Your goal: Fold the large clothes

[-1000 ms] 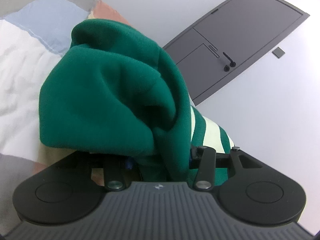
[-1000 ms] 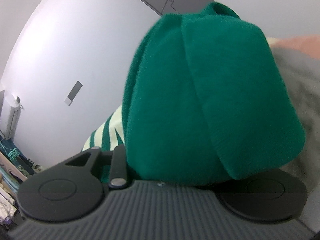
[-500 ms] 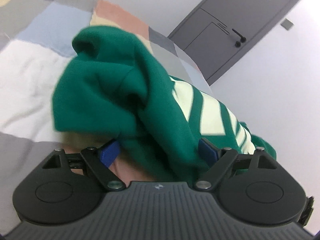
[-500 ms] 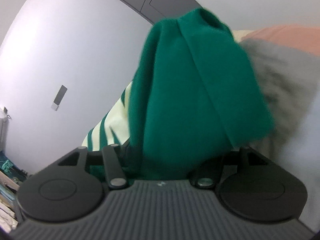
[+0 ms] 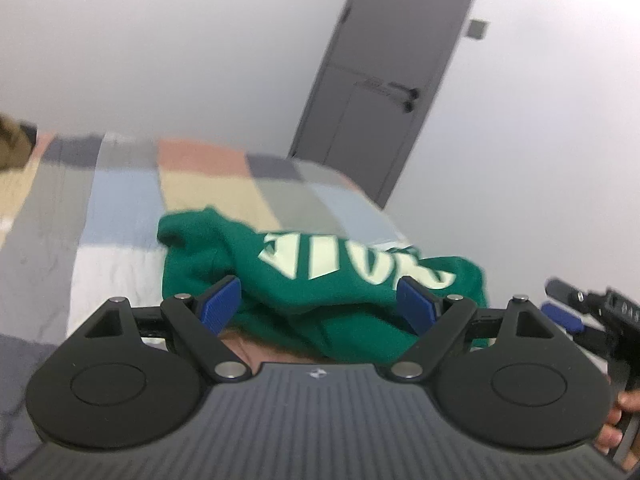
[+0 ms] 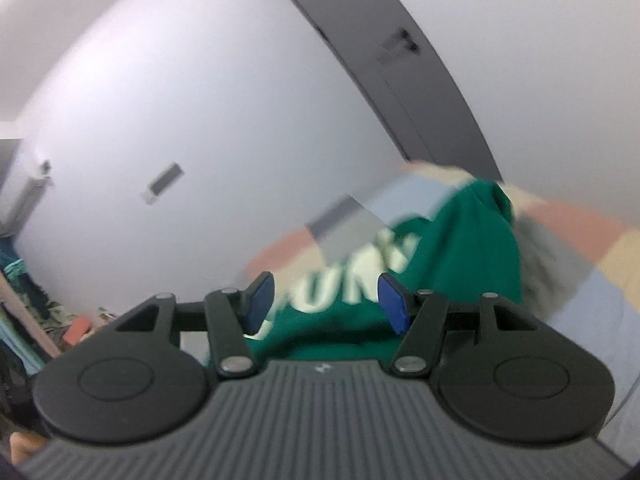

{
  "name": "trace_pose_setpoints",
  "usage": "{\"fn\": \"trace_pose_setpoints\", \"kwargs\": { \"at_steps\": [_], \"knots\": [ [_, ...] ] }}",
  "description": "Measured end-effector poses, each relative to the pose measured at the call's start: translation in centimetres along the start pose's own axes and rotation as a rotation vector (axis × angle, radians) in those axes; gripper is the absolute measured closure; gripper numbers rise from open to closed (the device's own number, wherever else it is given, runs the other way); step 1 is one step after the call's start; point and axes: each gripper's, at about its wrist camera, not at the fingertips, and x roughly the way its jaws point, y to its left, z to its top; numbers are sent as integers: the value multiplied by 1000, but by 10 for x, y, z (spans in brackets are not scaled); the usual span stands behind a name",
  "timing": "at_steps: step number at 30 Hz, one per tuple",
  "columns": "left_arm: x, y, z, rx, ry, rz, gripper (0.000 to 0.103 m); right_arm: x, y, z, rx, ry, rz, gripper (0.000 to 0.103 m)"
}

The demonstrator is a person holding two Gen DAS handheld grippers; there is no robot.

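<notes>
A green sweatshirt [image 5: 320, 280] with pale lettering lies bunched in a folded heap on the patchwork bedspread [image 5: 120, 208]. My left gripper [image 5: 318, 304] hangs above and in front of it, open, its blue pads [image 5: 220, 304] wide apart and touching no cloth. The right wrist view shows the same sweatshirt [image 6: 460, 248] beyond my right gripper [image 6: 328, 304], which is also open with nothing pressed between its pads [image 6: 260, 300]. The right gripper's fingers [image 5: 560, 316] show at the right edge of the left wrist view.
A grey door [image 5: 384, 88] stands in the white wall behind the bed. The bedspread [image 6: 580, 264] stretches to the right in the right wrist view. Cluttered shelves [image 6: 24, 288] sit at far left. A hand [image 5: 616, 432] holds the right gripper's handle.
Both grippers let go of the green sweatshirt and opened. They rose and drew back, and the garment dropped onto the bedspread, lettering up.
</notes>
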Motion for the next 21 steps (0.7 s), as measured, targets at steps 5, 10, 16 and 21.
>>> {"fn": "trace_pose_setpoints", "kwargs": {
  "at_steps": [5, 10, 16, 21],
  "knots": [
    [-60, -21, 1, 70, -52, 9, 15, -51, 46, -7, -125, -39, 33, 42],
    [-104, -33, -10, 121, -80, 8, 15, -89, 83, -18, -233, -40, 37, 42],
    [-133, -43, -32, 186, -98, 32, 15, -109, 105, -42, -302, -21, 13, 42],
    [-142, -47, -55, 211, -82, 56, 15, -120, 110, -68, -339, -42, -32, 42]
  ]
}}
